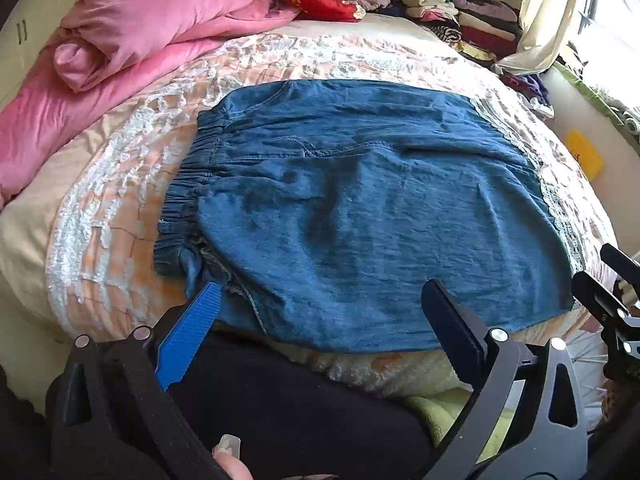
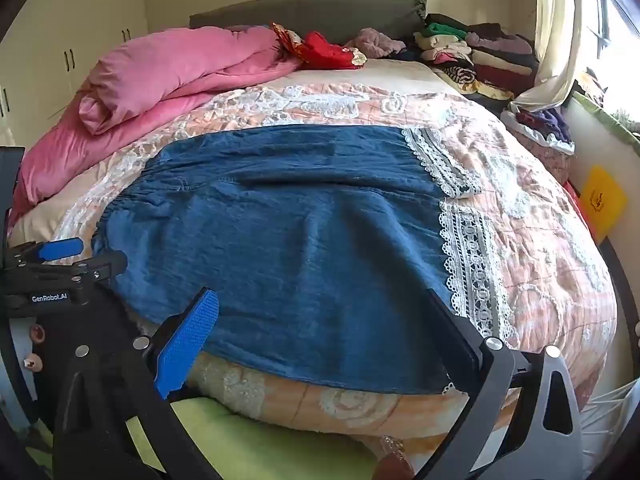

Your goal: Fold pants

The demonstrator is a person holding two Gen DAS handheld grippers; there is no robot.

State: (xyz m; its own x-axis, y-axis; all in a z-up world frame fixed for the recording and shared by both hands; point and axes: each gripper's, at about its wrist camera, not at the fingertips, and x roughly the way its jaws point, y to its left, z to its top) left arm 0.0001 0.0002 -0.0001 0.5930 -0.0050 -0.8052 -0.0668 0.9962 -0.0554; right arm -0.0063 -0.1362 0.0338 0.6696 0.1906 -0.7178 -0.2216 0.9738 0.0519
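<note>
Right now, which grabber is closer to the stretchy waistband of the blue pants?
Left. The left gripper hangs open at the pants' near edge, right by the gathered waistband. The right gripper is open too, toward the lace cuffs.

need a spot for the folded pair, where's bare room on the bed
Free: the bedspread right of the blue pants' lace hems, and a strip between the pants and the pink duvet. Crowded: the head end, with stacked clothes and red fabric.
</note>
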